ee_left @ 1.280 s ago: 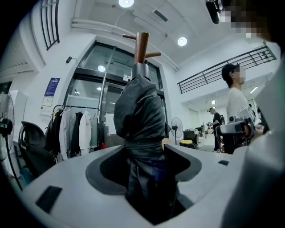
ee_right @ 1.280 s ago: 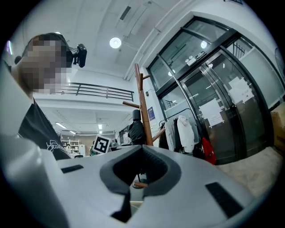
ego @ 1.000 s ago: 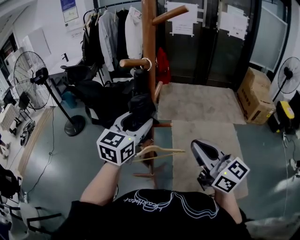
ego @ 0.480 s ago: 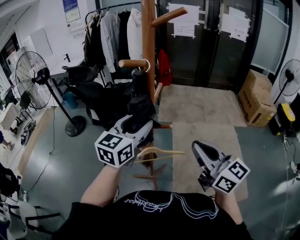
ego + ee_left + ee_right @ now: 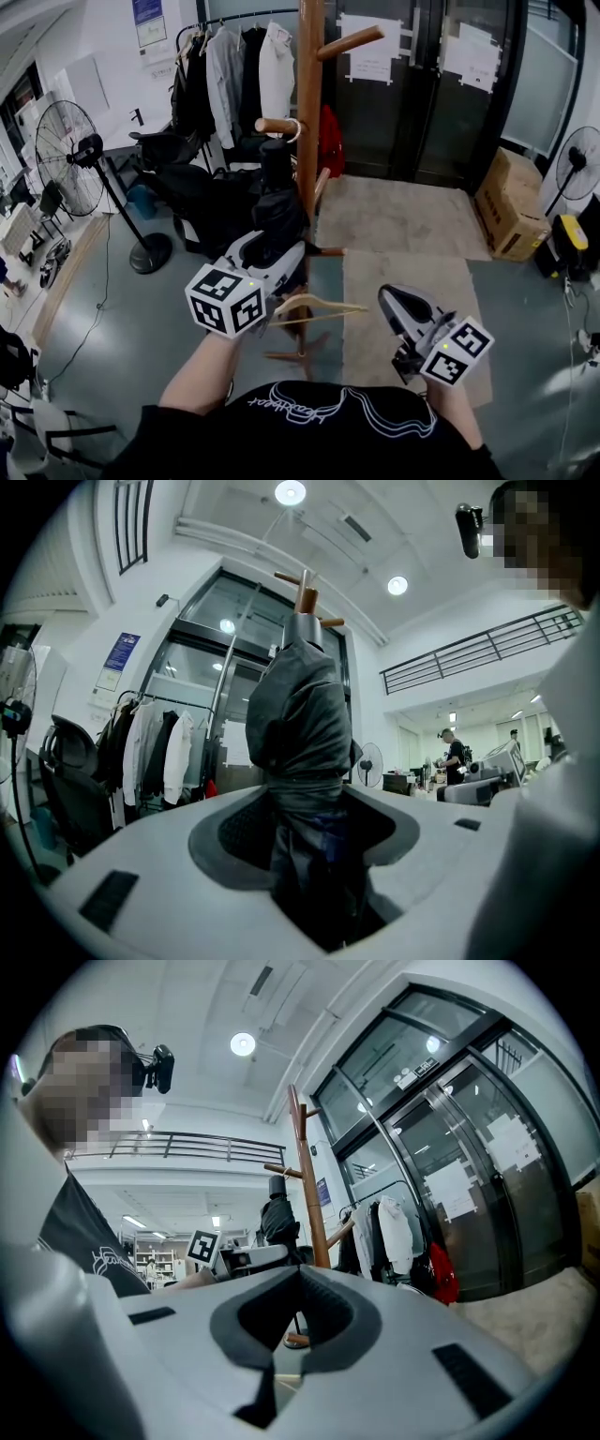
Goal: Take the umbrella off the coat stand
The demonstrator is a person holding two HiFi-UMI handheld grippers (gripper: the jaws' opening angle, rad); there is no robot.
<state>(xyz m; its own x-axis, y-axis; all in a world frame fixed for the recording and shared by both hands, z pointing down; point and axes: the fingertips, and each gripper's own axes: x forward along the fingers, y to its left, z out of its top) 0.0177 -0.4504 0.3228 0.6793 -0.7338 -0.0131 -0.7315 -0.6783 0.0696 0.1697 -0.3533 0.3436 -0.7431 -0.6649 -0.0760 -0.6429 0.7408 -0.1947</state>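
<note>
A folded black umbrella (image 5: 277,208) hangs against the wooden coat stand (image 5: 310,103), its handle up by a side peg (image 5: 275,125) with a ring on it. My left gripper (image 5: 274,249) points level and is shut on the umbrella's bundled fabric. In the left gripper view the umbrella (image 5: 300,714) fills the gap between the jaws of the left gripper (image 5: 311,850). My right gripper (image 5: 397,309) is held lower right, apart from the stand, shut and holding nothing. In the right gripper view the right gripper (image 5: 286,1327) faces the stand (image 5: 307,1185) and umbrella (image 5: 278,1218).
A wooden hanger (image 5: 319,304) hangs low on the stand. A clothes rail (image 5: 234,66) with coats and a dark chair pile (image 5: 197,192) stand behind. A pedestal fan (image 5: 70,145) is at the left. Glass doors (image 5: 422,84), a cardboard box (image 5: 506,202) and a floor mat (image 5: 403,272) lie to the right.
The head view has shifted slightly. Both grippers hold their places, and the left one keeps its grip on the umbrella.
</note>
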